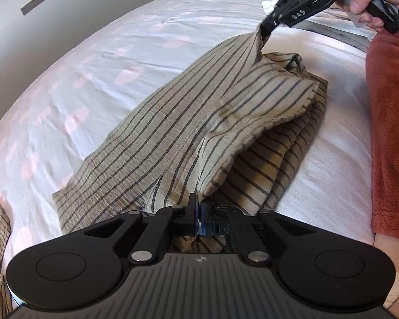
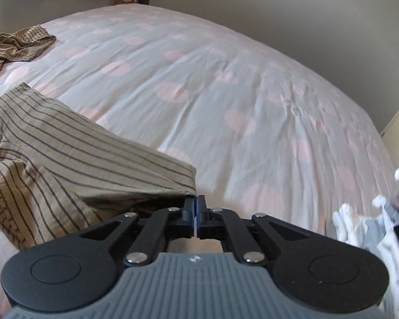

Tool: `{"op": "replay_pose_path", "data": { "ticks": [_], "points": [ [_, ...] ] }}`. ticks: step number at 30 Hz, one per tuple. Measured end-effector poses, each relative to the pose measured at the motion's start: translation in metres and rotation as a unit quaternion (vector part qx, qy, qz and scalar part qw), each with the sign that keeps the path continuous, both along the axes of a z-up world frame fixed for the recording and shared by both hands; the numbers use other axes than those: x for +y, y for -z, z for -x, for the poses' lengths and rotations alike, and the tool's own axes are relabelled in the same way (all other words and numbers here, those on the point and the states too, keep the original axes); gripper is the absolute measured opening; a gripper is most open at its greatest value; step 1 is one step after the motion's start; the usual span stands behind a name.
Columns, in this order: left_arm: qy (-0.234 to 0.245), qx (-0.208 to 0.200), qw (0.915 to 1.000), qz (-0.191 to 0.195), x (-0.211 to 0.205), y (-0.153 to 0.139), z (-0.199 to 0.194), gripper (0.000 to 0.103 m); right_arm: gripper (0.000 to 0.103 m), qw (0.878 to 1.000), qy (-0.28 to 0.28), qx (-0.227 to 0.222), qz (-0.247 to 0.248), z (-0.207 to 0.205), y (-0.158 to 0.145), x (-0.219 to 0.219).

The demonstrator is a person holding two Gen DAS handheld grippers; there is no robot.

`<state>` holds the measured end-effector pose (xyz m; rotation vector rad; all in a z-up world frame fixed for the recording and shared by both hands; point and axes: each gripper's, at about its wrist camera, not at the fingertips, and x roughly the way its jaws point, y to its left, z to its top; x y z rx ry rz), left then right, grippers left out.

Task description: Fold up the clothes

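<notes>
**Striped garment held at two corners over the bed**

Left gripper [image 1: 198,204]: jaws clenched on an edge of the striped garment [image 1: 188,122], at 6 o'clock in the left wrist view. Cloth is pinched between the fingers and rises away from them.

Right gripper [image 2: 195,207]: jaws clenched on a corner of the same garment, with a thin strip of fabric visible between the closed fingers. In the left wrist view this gripper sits at 1 o'clock, held by a hand [image 1: 375,2], pulling the far corner up into a peak.

Garment: beige with dark stripes, partly folded. The upper layer is lifted and stretched between the two grippers; the lower layers lie on the bed sheet [image 2: 226,93], which is pale with pink spots.

Other items: a second striped garment [image 2: 16,45] lies crumpled at 10 o'clock in the right wrist view, well apart from the held one. A rust-red fleece [image 1: 391,133] lies at 3 o'clock in the left wrist view. White cloth pile [image 2: 369,220] at 4 o'clock in the right wrist view.
</notes>
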<state>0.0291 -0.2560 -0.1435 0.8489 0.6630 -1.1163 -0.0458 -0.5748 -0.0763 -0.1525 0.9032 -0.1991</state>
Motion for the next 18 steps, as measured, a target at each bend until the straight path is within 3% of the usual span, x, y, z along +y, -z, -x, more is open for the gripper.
{"op": "replay_pose_path", "data": {
  "ticks": [6,12,16,18],
  "points": [
    [-0.001,0.017,0.9998,-0.011,-0.001,0.004,-0.003,0.0,0.001,0.992,0.031,0.063,-0.101,-0.005,0.036,-0.022],
    [0.008,0.03,0.9995,0.009,0.01,-0.015,-0.001,0.002,0.007,0.992,0.022,0.082,-0.09,-0.003,0.038,-0.015],
    [0.011,0.03,0.9992,0.025,0.025,-0.035,0.001,0.018,0.014,0.995,0.029,0.076,-0.06,0.012,0.023,-0.014],
    [0.003,0.018,0.9994,0.029,0.036,-0.046,0.0,0.019,0.014,0.996,0.019,0.058,-0.062,0.022,0.01,-0.011]
  ]
}}
